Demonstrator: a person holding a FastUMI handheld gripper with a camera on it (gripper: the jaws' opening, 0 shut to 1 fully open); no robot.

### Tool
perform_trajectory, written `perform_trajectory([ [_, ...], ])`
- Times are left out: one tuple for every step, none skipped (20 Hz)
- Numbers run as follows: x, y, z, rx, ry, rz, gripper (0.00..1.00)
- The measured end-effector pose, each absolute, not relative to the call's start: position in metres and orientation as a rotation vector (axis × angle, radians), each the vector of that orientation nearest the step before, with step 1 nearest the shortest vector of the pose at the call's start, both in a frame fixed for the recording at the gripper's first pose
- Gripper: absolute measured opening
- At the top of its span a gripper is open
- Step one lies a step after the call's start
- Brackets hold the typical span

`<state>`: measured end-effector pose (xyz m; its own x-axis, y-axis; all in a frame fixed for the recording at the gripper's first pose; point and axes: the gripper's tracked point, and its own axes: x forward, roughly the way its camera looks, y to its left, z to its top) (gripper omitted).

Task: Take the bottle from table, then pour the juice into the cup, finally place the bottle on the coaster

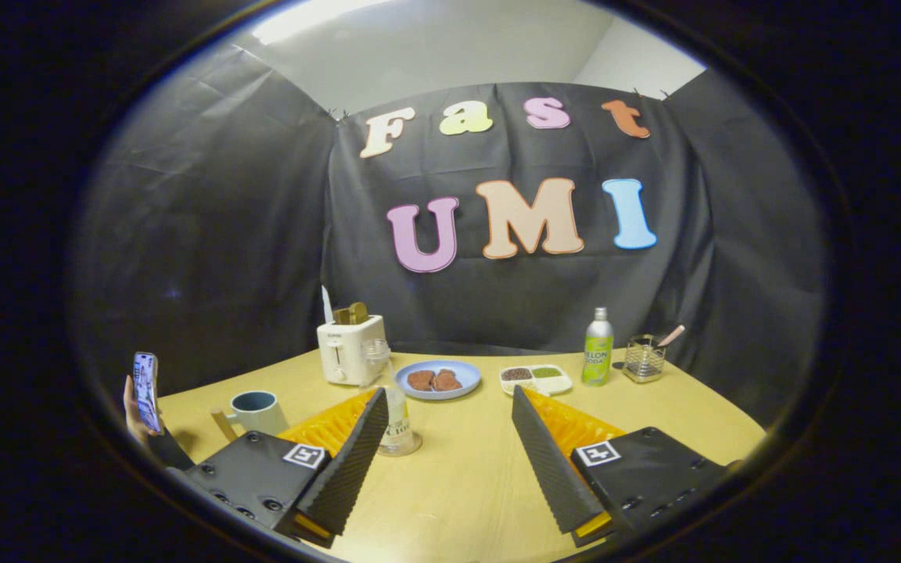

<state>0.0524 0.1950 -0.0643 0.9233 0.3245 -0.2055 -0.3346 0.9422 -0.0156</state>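
My gripper [448, 395] is open above the wooden table [466, 477], with nothing between its fingers. A clear bottle [394, 414] with a clear cap stands just beside the left fingertip, which hides part of it. Further left, beyond the left finger, sits a grey-blue mug [257, 410]. A thin tan piece [223, 424] lies next to the mug; I cannot tell whether it is the coaster. A green soda bottle [597, 348] stands upright at the back right of the table, well beyond the right finger.
At the back of the table stand a white toaster [350, 353], a blue plate [466, 374] with brown food, a small white two-part dish [536, 378] and a wire holder [644, 360] with a spoon. A hand holds a phone [145, 391] at the left table edge.
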Motion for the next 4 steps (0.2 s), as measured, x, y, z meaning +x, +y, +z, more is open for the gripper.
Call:
perform_trajectory([
  [0.05, 0.195, -0.061, -0.05, 0.199, 0.335, 0.99],
  [0.048, 0.193, -0.057, -0.048, 0.193, 0.333, 0.99],
  [0.046, 0.191, -0.054, -0.046, 0.188, 0.331, 0.99],
  [0.044, 0.191, -0.051, -0.045, 0.185, 0.333, 0.99],
])
